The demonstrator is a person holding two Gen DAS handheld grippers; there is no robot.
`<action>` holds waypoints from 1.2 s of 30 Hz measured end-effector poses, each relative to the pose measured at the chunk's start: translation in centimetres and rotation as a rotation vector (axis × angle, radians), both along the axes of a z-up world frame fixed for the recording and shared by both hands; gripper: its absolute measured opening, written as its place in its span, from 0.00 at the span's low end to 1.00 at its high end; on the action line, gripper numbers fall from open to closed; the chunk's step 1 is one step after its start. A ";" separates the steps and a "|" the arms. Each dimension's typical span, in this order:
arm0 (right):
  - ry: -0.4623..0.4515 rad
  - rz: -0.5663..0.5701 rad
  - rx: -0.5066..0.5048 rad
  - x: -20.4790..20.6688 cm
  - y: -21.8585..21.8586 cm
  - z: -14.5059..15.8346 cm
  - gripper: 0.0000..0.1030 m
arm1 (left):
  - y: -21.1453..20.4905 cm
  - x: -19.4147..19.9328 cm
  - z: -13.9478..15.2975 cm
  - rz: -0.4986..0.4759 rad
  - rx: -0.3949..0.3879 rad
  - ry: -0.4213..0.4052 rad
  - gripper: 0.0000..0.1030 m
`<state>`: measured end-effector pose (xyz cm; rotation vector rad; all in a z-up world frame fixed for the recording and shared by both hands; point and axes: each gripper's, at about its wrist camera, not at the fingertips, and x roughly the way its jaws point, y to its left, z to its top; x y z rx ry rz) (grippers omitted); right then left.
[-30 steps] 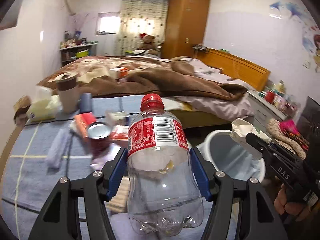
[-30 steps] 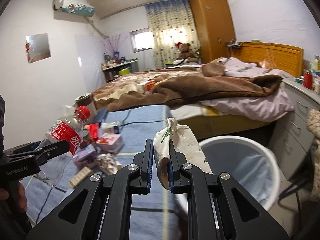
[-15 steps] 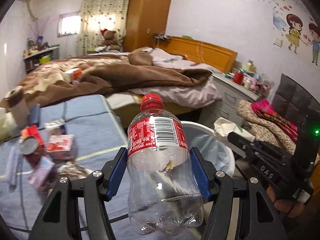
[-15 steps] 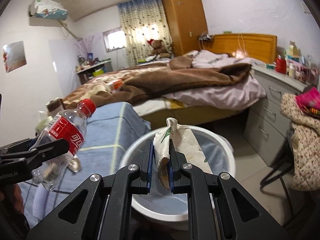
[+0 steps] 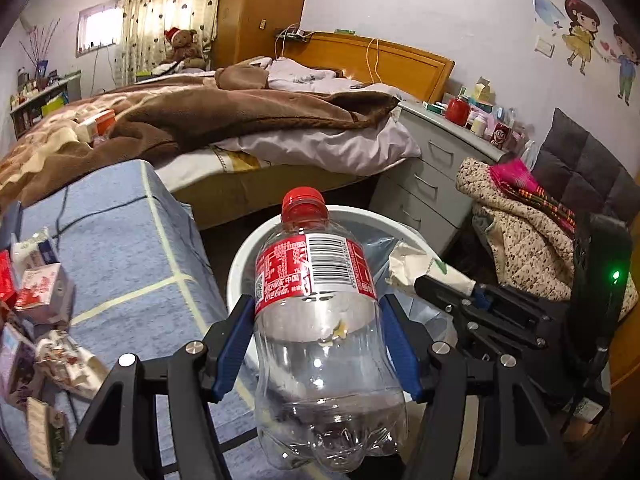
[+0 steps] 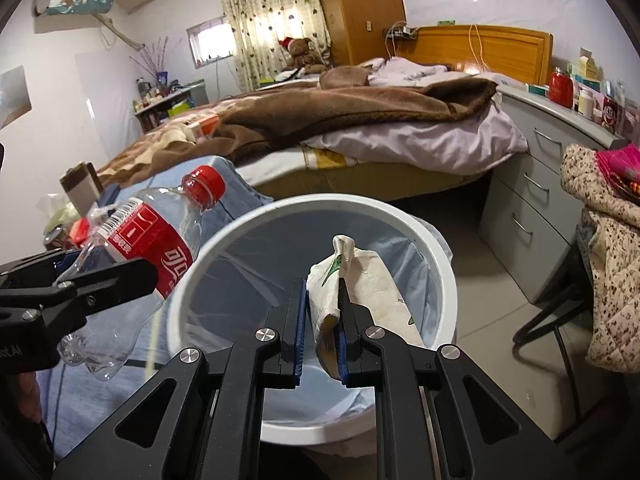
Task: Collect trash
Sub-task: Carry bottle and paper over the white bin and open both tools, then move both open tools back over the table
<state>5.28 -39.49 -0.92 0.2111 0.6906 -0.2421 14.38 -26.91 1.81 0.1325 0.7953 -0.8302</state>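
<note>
My left gripper (image 5: 318,336) is shut on an empty clear cola bottle (image 5: 320,344) with a red cap and label, held at the near-left rim of the white trash bin (image 5: 240,264). The bottle also shows in the right wrist view (image 6: 132,256). My right gripper (image 6: 322,312) is shut on a crumpled white paper wrapper (image 6: 352,280), held over the bin's opening (image 6: 440,256). The bin has a clear liner. The right gripper and wrapper also show in the left wrist view (image 5: 416,264), over the bin's right side.
Several packets and boxes of trash (image 5: 40,292) lie on the blue-clothed table (image 5: 120,248) at the left. A bed (image 6: 360,120) with a brown blanket is behind the bin. Grey drawers (image 6: 532,200) and a chair with blankets (image 6: 608,240) stand at the right.
Both grippers have swung right from the table to the bin, keeping hold of their items. The bin is now closer and directly under the wrapper.
</note>
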 end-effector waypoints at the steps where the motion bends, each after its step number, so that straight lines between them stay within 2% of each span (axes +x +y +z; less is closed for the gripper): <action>1: 0.010 -0.002 0.005 0.0 -0.2 -0.2 0.13 | -0.3 0.2 -0.2 -0.004 0.005 0.016 0.63; 9: 0.055 -0.028 -0.025 0.2 -0.8 -0.7 0.17 | -2.1 1.4 -1.7 -0.015 0.011 0.073 0.64; 11: 0.055 -0.034 -0.029 0.0 -0.8 -0.7 0.29 | -2.3 1.3 -1.8 -0.017 0.018 0.057 0.72; 12: 0.051 -0.037 -0.026 -0.1 -0.9 -0.7 0.40 | -2.2 1.4 -1.8 -0.015 0.014 0.055 0.72; 13: 0.049 -0.038 -0.024 0.0 -1.0 -0.7 0.46 | -2.1 1.5 -1.8 -0.014 0.008 0.057 0.73; 17: 0.040 -0.049 -0.026 -0.3 -1.0 -0.5 0.47 | -1.5 1.4 -1.5 -0.003 0.004 0.060 0.73; 22: 0.002 -0.060 -0.033 -0.8 -0.6 0.7 0.47 | 0.0 0.7 -0.4 0.026 0.006 0.009 0.73; 27: -0.044 -0.052 -0.036 -1.1 0.5 1.9 0.47 | 2.4 0.3 0.6 0.061 -0.019 -0.007 0.73; 32: -0.081 -0.032 -0.049 -1.3 2.2 2.8 0.47 | 4.9 -0.7 1.6 0.113 -0.016 -0.062 0.73; 36: -0.099 -0.015 -0.058 -1.5 3.5 3.3 0.47 | 6.9 -1.2 2.0 0.147 -0.026 -0.066 0.73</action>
